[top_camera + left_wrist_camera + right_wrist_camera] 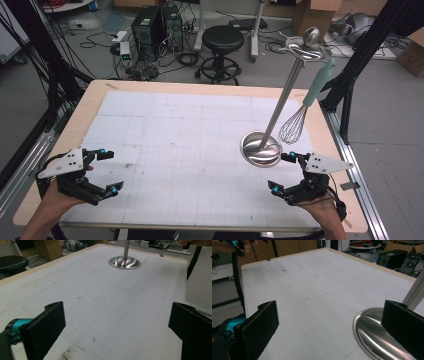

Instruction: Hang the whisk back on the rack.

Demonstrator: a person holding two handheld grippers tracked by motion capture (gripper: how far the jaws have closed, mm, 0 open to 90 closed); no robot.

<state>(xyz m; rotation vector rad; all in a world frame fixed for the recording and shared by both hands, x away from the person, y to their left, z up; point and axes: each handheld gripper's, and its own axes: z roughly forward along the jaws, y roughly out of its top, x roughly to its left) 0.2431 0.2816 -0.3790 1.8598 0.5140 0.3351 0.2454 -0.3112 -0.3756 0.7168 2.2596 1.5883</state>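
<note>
Your stand (261,148) sits on the right half of the counter (90,107), its round steel base flat on the white gridded mat (175,145) and its pole rising at a slant in the high view to a small top plate. A whisk (300,112) with a pale green handle hangs from that top, its wire head just beside the pole and above the mat near the base.

Your right tool (285,172) is nearest the stand, held just this side of the base with its jaws spread wide and nothing between them. In the right gripper view the base (374,335) lies close ahead, partly behind the right-hand jaw, with the pole rising past it.

Your left tool (107,171) is well apart from the stand, at the near left corner of the mat, jaws likewise wide apart and empty. In the left gripper view the base (124,262) shows far across the mat.

Beyond the counter stand a black stool (222,40) and computer towers (155,25) on the floor.
</note>
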